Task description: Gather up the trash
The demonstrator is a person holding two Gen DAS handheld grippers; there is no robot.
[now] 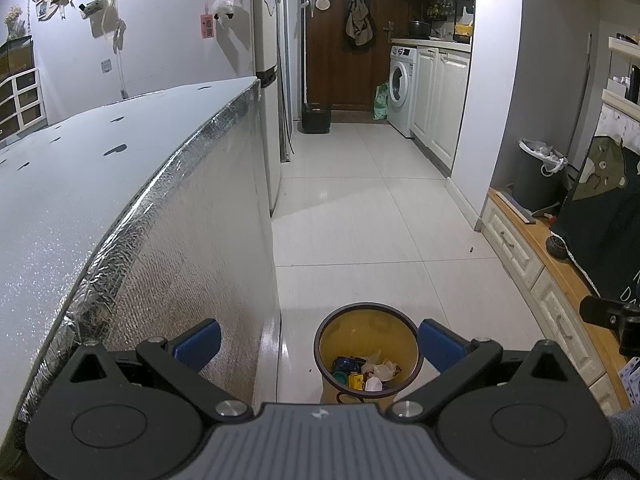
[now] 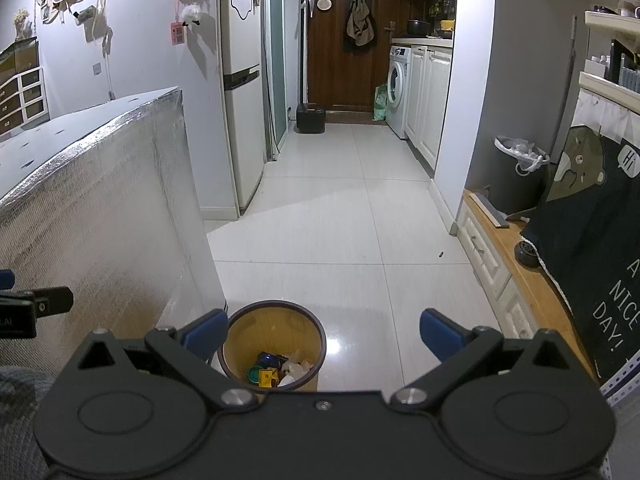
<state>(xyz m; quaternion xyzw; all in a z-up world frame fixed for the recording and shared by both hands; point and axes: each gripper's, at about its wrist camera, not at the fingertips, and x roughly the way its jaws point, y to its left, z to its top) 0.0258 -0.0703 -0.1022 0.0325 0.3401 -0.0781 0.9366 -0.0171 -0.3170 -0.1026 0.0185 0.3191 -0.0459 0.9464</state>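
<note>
A small yellow waste bin (image 1: 367, 324) with a dark rim stands on the white tiled floor beside the foil-wrapped table; the right wrist view shows the same waste bin (image 2: 276, 322). Crumpled paper and coloured trash (image 1: 370, 370) lie at its bottom, also seen as trash (image 2: 280, 370) from the right. My left gripper (image 1: 320, 344) hangs above the bin, open, nothing between its blue pads. My right gripper (image 2: 322, 336) is also open and empty, with the bin under its left finger. The right gripper's tip (image 1: 608, 312) shows at the left view's right edge.
The foil-edged table (image 1: 120, 200) fills the left side. A wooden-topped low cabinet (image 2: 520, 272) with a dark cloth runs along the right, with a dark lined bin (image 2: 516, 176) on it. Tiled floor (image 2: 340, 220) stretches ahead to a fridge, washing machine and brown door.
</note>
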